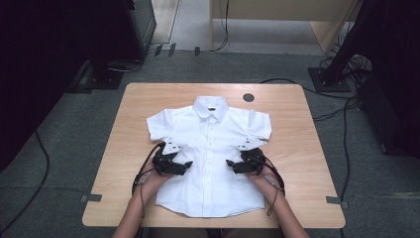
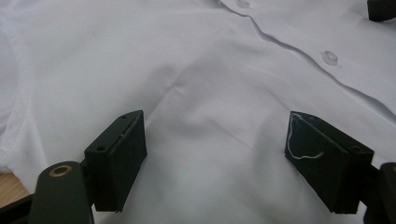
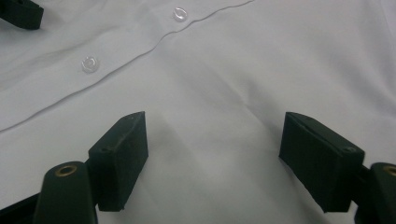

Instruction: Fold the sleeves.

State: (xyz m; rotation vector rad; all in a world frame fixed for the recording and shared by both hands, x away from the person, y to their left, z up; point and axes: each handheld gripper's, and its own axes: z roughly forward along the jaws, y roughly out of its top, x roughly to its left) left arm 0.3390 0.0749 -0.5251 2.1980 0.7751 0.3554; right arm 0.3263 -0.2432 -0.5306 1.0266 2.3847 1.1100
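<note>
1. Two risks I see: pinching just the top layer of the white shirt (image 1: 210,153), which lies flat, buttoned, mid-table (image 1: 297,148), or dragging its front crooked.
2. My left gripper (image 1: 184,166) and right gripper (image 1: 231,164) hover over the chest either side of the placket, jaws apart, nothing held; contact probably none, hard to tell.
3. Forearms enter low, tips turned inward.

We see a light wooden bench (image 1: 138,106) standing on grey carpet, with a dark round hole (image 1: 248,97) near its far edge. A white short-sleeved shirt (image 1: 210,148) lies flat on it, buttoned front up, collar pointing away from us, hem perhaps just short of the near edge
</note>
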